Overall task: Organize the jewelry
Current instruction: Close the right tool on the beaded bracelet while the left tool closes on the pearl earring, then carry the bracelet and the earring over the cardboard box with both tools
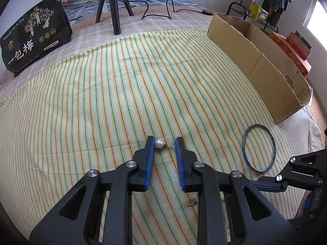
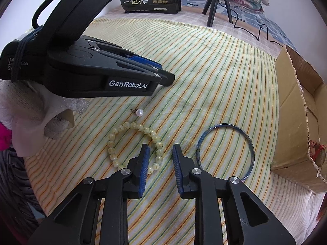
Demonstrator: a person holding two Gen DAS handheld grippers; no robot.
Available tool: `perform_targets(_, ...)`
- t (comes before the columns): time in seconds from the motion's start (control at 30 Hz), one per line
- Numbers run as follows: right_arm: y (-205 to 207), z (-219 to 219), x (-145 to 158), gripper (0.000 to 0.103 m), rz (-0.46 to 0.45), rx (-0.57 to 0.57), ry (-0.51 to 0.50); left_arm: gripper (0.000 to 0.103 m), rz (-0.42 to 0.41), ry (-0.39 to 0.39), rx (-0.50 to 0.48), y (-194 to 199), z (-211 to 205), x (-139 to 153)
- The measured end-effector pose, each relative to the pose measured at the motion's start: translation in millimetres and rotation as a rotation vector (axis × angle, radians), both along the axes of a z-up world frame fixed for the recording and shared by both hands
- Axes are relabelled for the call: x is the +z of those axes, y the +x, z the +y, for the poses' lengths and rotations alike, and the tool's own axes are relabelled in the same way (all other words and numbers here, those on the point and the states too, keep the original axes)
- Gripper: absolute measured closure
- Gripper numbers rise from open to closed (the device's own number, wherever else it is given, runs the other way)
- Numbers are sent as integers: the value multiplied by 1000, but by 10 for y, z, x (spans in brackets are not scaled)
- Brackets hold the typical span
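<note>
Left gripper (image 1: 164, 141) jaws narrow around pearl earring (image 1: 159, 144) mid-frame, unclamped, right gripper (image 2: 160, 150) jaws narrow straddling bead bracelet (image 2: 114, 134), blue bangle (image 2: 225, 151) at right

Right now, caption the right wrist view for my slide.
Right gripper open over a bead bracelet, beside a blue bangle and pearl earring.

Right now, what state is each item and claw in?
Left claw: open, straddling pearl earring, pearl against one pad.
Right claw: open over bead bracelet.
Bead bracelet: lying flat on striped cloth.
Blue bangle: flat, untouched.
Cardboard box: open.
</note>
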State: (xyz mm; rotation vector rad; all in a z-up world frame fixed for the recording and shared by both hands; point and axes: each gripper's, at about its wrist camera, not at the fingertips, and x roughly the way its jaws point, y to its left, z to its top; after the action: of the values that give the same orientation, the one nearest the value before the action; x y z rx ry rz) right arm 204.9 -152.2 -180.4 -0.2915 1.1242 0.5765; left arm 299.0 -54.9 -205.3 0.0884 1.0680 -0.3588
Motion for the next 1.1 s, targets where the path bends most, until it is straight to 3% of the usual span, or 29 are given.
perform_targets(0.17,-3,6,-2,96,0,0,1,86,-5,1,3,-9,3,12)
perform_targets(0.7,-9,-23,234,97,-50,-19,46,87,-50,-39,21,-108,109,325)
perform_targets(1.1,2,-115,578,97,-142,-56,60,87,-102,-74,23,-229,126,644)
